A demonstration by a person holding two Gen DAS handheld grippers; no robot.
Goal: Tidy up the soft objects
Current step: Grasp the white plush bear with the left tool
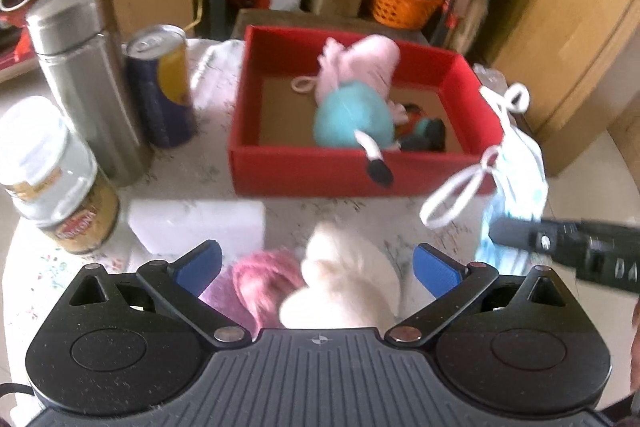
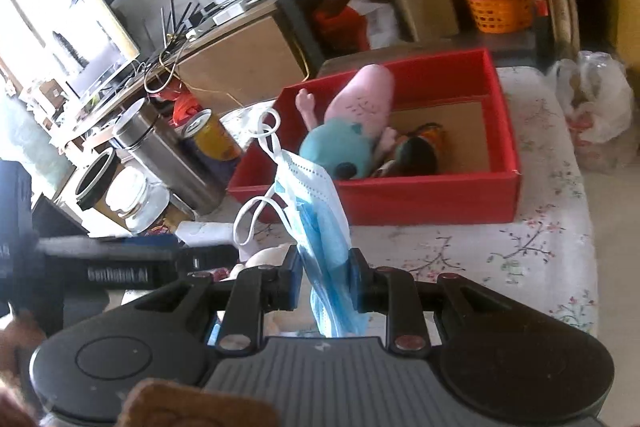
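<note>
Floral-cloth table (image 2: 540,247) holds red box (image 2: 432,195) with pink-and-teal plush (image 2: 344,143) inside, right gripper (image 2: 326,283) pinches blue face mask (image 2: 320,211) lifted just before the box, left gripper (image 1: 318,269) spread wide around white-and-pink plush (image 1: 348,283) on the table.

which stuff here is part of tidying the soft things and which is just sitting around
Part of the job: face mask, white plush, pink plush, pig plush, red box.

Lying about: steel flask, drink can, coffee jar, plastic bag.
</note>
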